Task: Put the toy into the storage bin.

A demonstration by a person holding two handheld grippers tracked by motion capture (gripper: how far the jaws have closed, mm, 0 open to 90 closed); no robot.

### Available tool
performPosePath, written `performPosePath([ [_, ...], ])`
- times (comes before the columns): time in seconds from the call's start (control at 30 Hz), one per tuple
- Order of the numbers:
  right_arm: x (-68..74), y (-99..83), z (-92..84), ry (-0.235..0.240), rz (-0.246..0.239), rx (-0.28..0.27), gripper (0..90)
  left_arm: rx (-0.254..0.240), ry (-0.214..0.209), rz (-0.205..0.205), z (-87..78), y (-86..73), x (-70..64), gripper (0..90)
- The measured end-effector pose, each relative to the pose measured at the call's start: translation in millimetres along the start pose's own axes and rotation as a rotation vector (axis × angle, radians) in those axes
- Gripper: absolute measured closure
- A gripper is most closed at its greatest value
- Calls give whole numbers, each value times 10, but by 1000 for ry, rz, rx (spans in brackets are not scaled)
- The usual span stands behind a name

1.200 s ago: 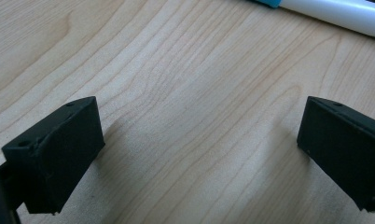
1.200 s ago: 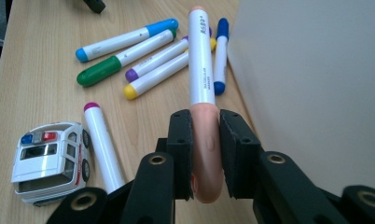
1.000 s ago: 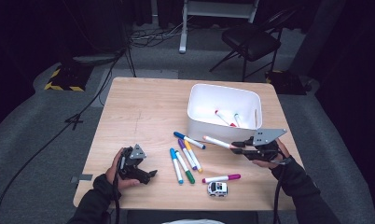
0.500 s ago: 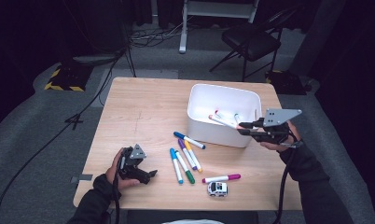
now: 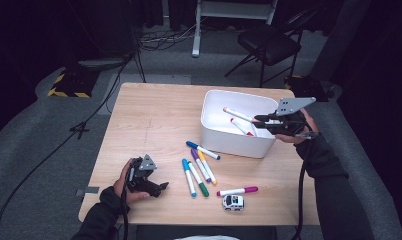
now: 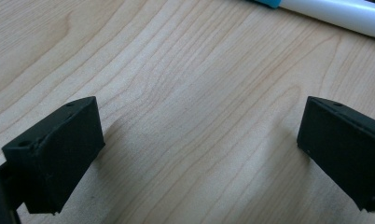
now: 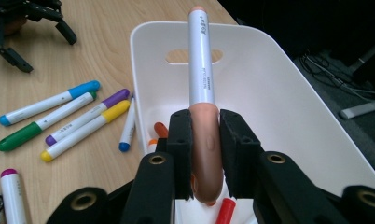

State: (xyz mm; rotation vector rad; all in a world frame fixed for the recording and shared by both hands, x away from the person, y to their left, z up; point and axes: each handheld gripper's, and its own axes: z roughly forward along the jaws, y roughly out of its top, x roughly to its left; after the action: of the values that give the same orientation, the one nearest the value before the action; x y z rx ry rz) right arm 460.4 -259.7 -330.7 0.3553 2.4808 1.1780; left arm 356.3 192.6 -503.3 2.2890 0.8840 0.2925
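My right gripper (image 5: 261, 121) is over the white bin (image 5: 229, 142), and its jaws are squeezed tight on a pen (image 7: 200, 79) with a tan cap. In the right gripper view the jaws pinch the cap end, and the pen sticks straight out toward 12 o'clock, over the inside of the bin. In the high view the pen points toward 9 o'clock from the jaws, above the bin's floor.

Inside the bin I see a red pen (image 5: 241, 127) lying on the bottom. In the right gripper view there is also an orange pen (image 7: 159, 128) down there, just left of my jaws.

My left gripper (image 5: 156, 186) sits low on the table (image 5: 154, 115) at about 7 o'clock from the bin, well apart from it. Its jaws are spread wide with only bare wood between them.

More pens lie on the table outside the bin. A blue pen (image 5: 203, 150) is just beside the bin's front wall. A purple pen (image 5: 200, 164), a yellow pen (image 5: 207, 167) and a green pen (image 5: 198, 180) lie close together at 6 o'clock from it. A pink pen (image 5: 237, 190) and a small toy car (image 5: 233, 201) lie nearer to me.
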Motion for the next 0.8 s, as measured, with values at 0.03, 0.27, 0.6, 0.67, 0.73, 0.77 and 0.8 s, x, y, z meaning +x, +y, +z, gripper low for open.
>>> performPosePath([
  [0.03, -32, -13, 21, 2, 9, 10, 754, 0, 1, 0, 0, 0, 1, 6],
  [0.27, -221, -76, 173, -15, 32, 116, 754, 1, -1, -2, 0, 0, 0, 6],
  [0.6, -288, -169, 314, -18, 54, 250, 753, -1, 8, 6, -3, 1, 3, 7],
  [0.67, -290, -201, 337, -19, 36, 285, 753, -1, 7, 6, -3, 1, 3, 7],
  [0.73, -295, -232, 348, -16, 38, 300, 753, -1, 7, 5, -3, 1, 4, 6],
  [0.77, -294, -246, 353, -14, 45, 305, 753, -2, 6, 3, -2, 1, 2, 6],
  [0.8, -289, -256, 359, -12, 54, 315, 753, -2, 7, 6, -2, 2, 3, 6],
])
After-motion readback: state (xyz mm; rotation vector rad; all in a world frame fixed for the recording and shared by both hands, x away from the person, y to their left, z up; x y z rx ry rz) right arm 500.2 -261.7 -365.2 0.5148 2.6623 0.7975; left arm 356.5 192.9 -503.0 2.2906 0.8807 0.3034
